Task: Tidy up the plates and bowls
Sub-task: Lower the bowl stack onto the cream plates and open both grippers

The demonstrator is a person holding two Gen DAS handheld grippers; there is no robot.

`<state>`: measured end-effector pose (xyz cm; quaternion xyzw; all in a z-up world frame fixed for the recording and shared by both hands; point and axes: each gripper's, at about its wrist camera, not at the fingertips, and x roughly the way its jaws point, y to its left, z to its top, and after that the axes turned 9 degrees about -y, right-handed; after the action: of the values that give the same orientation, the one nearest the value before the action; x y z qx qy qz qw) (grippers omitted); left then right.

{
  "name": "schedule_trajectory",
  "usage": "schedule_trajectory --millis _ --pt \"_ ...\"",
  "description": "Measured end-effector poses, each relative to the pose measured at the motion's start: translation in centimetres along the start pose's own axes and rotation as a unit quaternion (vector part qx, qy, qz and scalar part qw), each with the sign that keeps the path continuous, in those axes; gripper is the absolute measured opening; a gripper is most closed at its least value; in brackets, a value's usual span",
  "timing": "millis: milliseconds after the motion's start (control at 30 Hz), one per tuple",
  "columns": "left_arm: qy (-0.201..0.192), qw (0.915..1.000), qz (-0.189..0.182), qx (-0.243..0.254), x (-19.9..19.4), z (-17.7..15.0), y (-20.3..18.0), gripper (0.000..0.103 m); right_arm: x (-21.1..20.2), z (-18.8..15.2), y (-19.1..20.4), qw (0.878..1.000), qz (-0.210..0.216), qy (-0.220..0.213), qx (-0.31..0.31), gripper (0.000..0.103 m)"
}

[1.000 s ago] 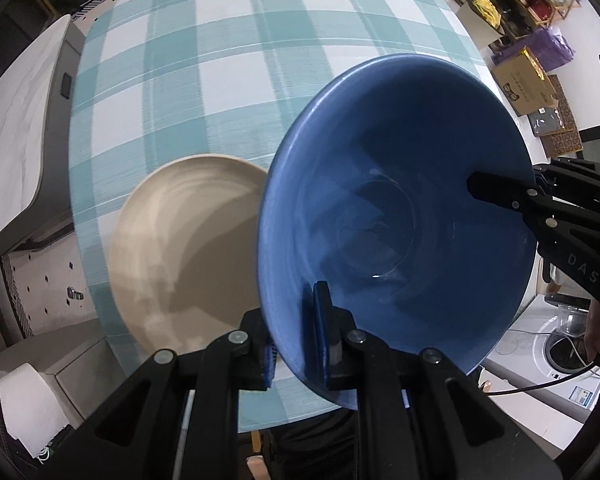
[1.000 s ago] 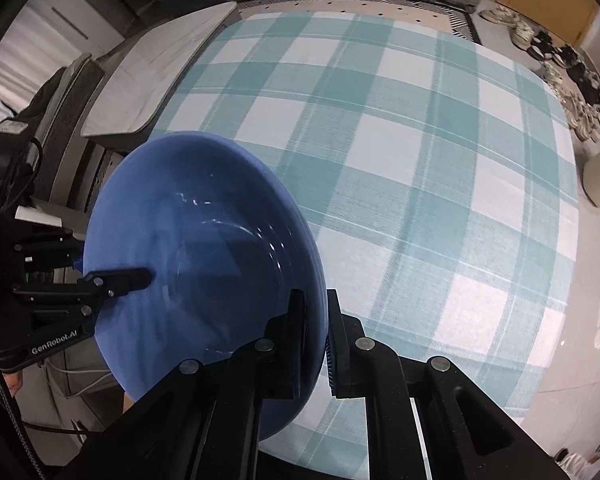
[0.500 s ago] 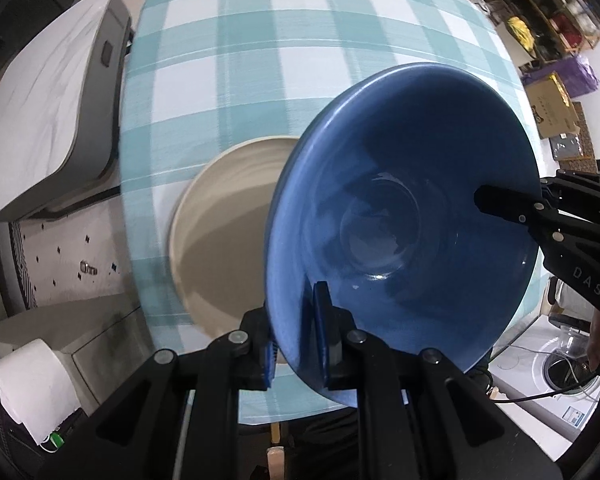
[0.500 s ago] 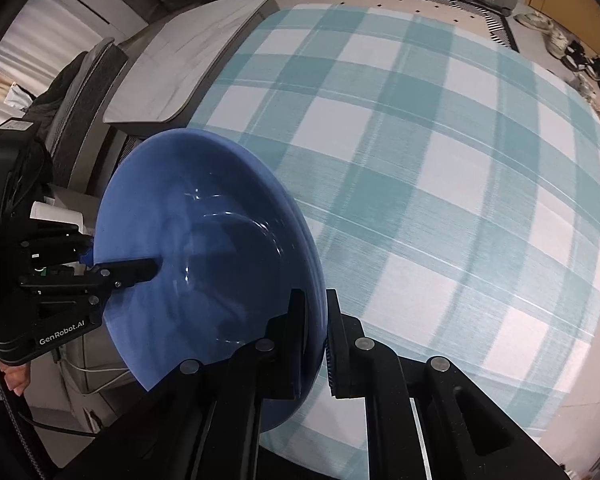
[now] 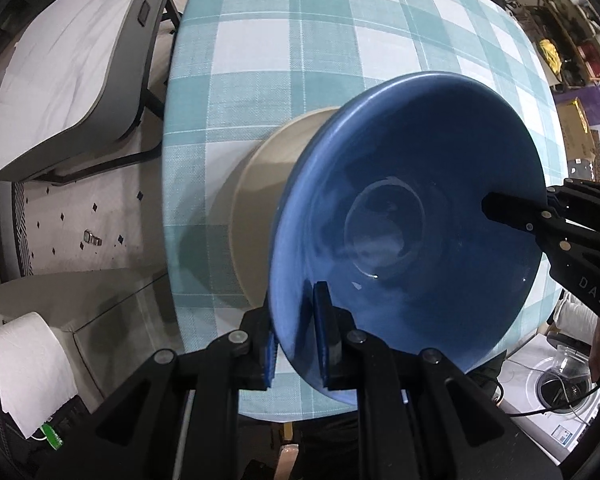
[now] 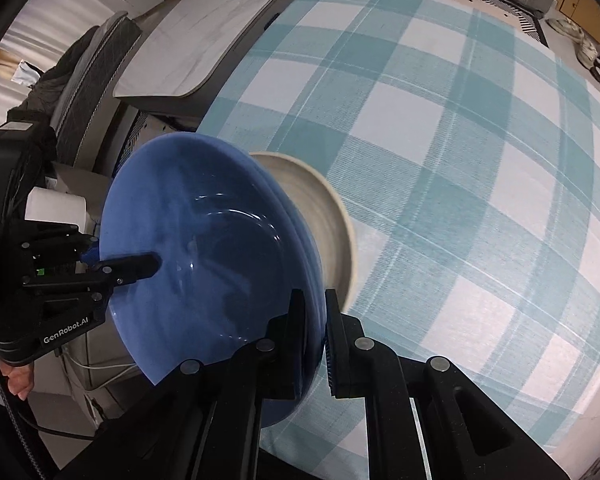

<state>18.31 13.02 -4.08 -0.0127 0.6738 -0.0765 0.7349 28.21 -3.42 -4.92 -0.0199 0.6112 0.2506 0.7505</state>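
One blue bowl (image 5: 412, 216) is held in the air above the table (image 5: 284, 52) by two sets of tongs, one at each side of its rim. The left gripper (image 5: 298, 332) is pinched on the rim at about 6 o'clock in the left wrist view, with one blue-padded finger (image 5: 325, 320) seen inside the bowl and the other behind the wall. The right gripper (image 6: 313, 328) is pressed on the opposite edge, at about 5 o'clock of the bowl in the right wrist view, the rim being gripped between its two black fingers. In each view the other gripper is seen across the bowl, its fingertip laid over the inner wall: at 3 o'clock in the left view, at 9 o'clock in the right view. One beige plate (image 5: 260, 200) is seen on the table under the bowl, partly hidden by it; its visible part lies at 9 o'clock of the bowl in the left view and at 2 o'clock in the right view. Whether the bowl touches the plate cannot be told. The table is covered by one teal and white checked cloth (image 6: 460, 160). One white roll of paper (image 5: 24, 364) is seen off the table at 8 o'clock in the left view. One grey, white-topped chair (image 5: 72, 64) stands beside the table's edge at 10 o'clock.
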Motion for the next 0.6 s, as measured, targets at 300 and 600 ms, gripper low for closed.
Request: schedule_trajectory --millis 300,600 --pt "-0.006 1.0 0.0 -0.001 0.0 -0.3 0.5 0.014 0.4 0.2 0.7 1.0 -0.003 0.01 -0.005 0.008" --pt "0.0 1.0 0.006 -0.003 0.6 0.2 0.8 0.014 1.7 0.8 0.3 0.999 0.003 0.036 0.009 0.009"
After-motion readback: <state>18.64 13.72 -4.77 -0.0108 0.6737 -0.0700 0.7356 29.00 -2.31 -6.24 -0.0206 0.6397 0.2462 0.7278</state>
